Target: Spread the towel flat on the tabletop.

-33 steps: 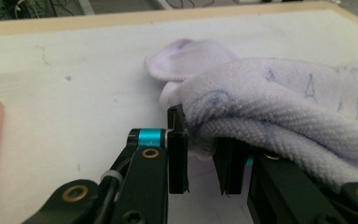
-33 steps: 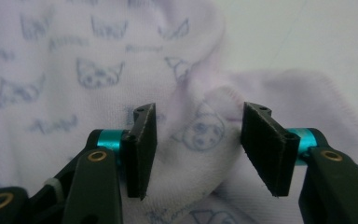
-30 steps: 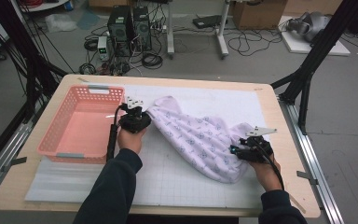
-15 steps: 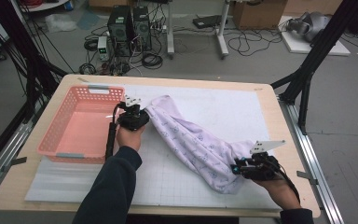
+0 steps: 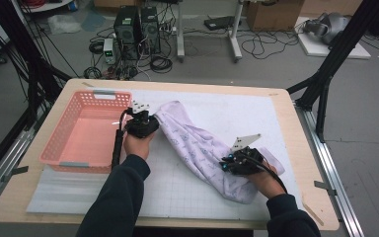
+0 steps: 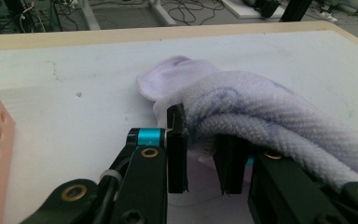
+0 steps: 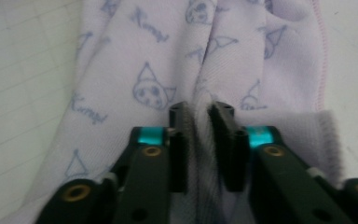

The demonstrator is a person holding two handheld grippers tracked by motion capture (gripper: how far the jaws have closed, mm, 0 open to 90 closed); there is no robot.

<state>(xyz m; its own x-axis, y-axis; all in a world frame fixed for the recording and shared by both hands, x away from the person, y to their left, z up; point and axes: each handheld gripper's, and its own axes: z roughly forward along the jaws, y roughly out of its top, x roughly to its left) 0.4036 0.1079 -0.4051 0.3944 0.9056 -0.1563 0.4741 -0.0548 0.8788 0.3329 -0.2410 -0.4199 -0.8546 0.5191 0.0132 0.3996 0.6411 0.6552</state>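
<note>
A lilac towel [image 5: 192,143] printed with small cartoon faces lies in a diagonal band across the white mat. My left gripper [image 5: 150,121] is shut on its far left end, beside the basket. In the left gripper view the thick terry roll [image 6: 270,116] sits pinched between the jaws of the left gripper [image 6: 204,140]. My right gripper [image 5: 227,165] is at the near right end of the towel. Its jaws have just been closing. In the right gripper view a fold of the printed cloth [image 7: 154,60] is squeezed between the pads of the right gripper [image 7: 200,116].
An empty pink perforated basket [image 5: 79,164] stands at the left of the table, close to my left hand. The white gridded mat [image 5: 227,106] covers most of the wooden tabletop [image 5: 296,128]. Cables and computer cases lie on the floor beyond the far edge.
The right gripper swung toward the near edge, then came back left and closed on the towel. The towel went from a wide heap to a longer, narrower band. The left gripper kept still.
</note>
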